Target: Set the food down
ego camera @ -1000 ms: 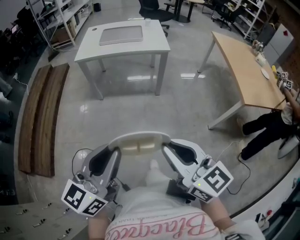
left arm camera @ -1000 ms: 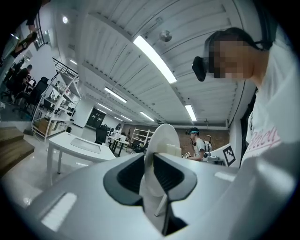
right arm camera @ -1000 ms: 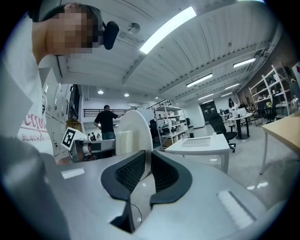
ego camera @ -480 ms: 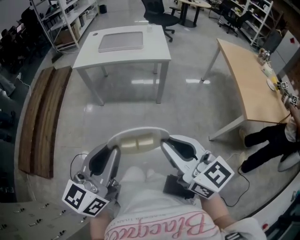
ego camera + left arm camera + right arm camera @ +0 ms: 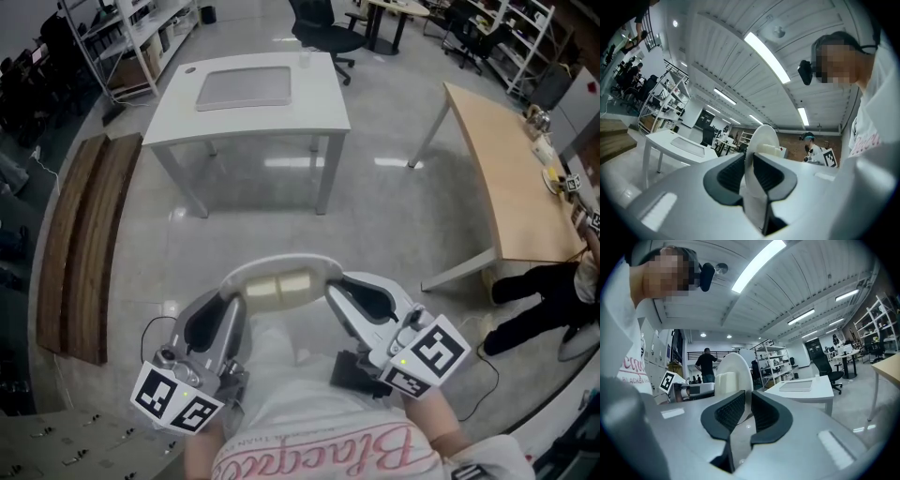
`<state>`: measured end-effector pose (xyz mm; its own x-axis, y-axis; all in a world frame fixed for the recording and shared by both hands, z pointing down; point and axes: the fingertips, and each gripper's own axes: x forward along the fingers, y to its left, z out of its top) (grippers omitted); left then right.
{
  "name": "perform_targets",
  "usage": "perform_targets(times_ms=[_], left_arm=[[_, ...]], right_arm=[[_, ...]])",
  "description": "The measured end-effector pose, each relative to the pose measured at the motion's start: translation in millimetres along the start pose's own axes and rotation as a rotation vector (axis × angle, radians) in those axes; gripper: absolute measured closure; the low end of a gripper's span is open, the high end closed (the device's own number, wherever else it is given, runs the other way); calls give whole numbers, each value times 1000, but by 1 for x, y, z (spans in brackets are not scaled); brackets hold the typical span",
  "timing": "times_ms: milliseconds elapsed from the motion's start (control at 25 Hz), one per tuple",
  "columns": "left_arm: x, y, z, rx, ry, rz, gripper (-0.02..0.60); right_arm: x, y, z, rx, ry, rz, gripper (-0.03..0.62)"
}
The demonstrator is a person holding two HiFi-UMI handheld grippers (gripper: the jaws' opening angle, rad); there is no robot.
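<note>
L gripper [image 5: 232, 302] and R gripper [image 5: 334, 292] each clamped on opposite rims of round white plate [image 5: 281, 263]; plate held approx. level over grey floor [image 5: 375, 216]. Two pale-yellow food blocks [image 5: 277, 288] lie on plate; white rectangular table [image 5: 319, 94] well ahead.

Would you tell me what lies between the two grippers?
In the head view, a white plate bearing two pale food blocks spans the gap; the left gripper and right gripper each clamp its rim.
</note>
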<state>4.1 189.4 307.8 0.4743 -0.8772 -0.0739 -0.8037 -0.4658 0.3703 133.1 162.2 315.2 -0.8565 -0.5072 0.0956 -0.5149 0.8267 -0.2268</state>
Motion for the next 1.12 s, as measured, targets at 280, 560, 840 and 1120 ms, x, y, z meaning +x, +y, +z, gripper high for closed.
perform_targets(times_ms=[280, 560, 840, 1120], left_arm=[[45, 53, 21, 4, -11, -10, 522], [94, 120, 43, -11, -14, -15, 520], [152, 184, 67, -26, 13, -26, 520], [194, 239, 85, -89, 8, -21, 522]], right_arm=[[55, -36, 17, -3, -4, -18, 549], [125, -79, 32, -2, 26, -55, 548], [193, -128, 53, 59, 11, -79, 550], [246, -163, 71, 175, -32, -7, 562]])
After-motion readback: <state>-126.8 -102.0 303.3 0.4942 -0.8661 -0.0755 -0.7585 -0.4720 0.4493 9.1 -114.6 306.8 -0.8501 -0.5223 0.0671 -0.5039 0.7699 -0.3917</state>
